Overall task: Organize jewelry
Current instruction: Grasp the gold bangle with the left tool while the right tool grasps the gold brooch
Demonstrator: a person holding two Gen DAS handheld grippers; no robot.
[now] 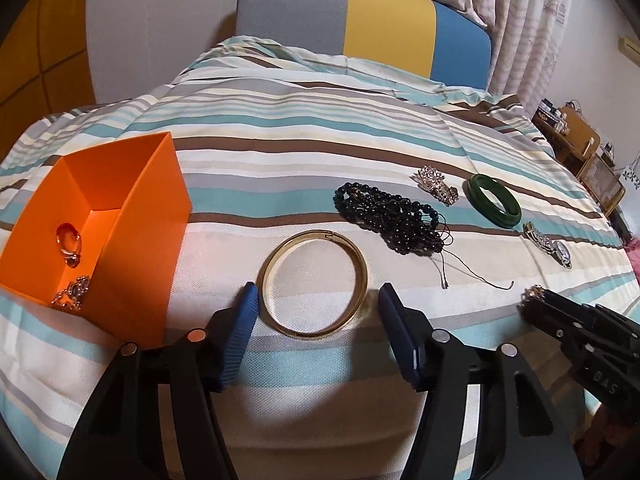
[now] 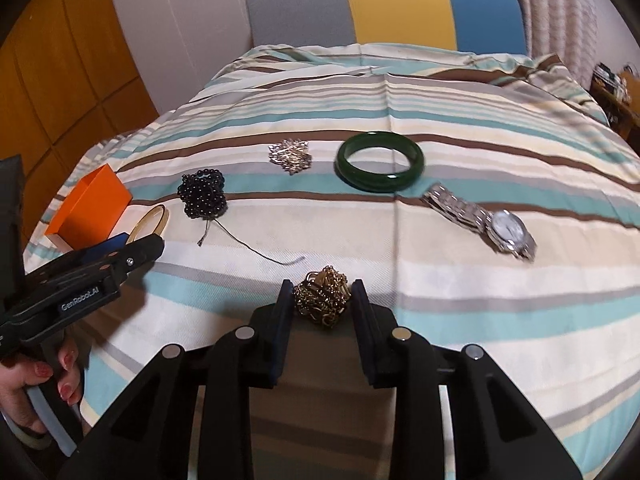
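- The gold bangle [image 1: 312, 283] lies flat on the striped bedspread [image 1: 320, 140], between the blue pads of the left gripper [image 1: 316, 300]. The left pad sits at its rim and the right pad stands a little clear, so the jaws are not clamped on it; I judge it is being lined up for a pinch across its width.
- The right gripper [image 2: 322, 294] has its jaws drawn in on a tangled gold chain [image 2: 322, 298], pads pressing both sides. A bunched chain is best gathered this way.
- The orange box [image 1: 96, 232] stands open to the left, near the bangle, likely the place where pieces are collected. It already holds a ring [image 1: 69, 240] and a second small piece [image 1: 74, 294].
- Left on the bed, in a loose row farther back: one black bead string [image 1: 384, 216] with loose cords, one silver brooch [image 2: 290, 156], one green bangle [image 2: 380, 162] and one watch [image 2: 484, 222].
- Count: two bangles, one chain, one bead string, one brooch, one watch outside; two pieces in the box.
- A hand [image 2: 36, 384] with painted nails holds the left gripper's handle.
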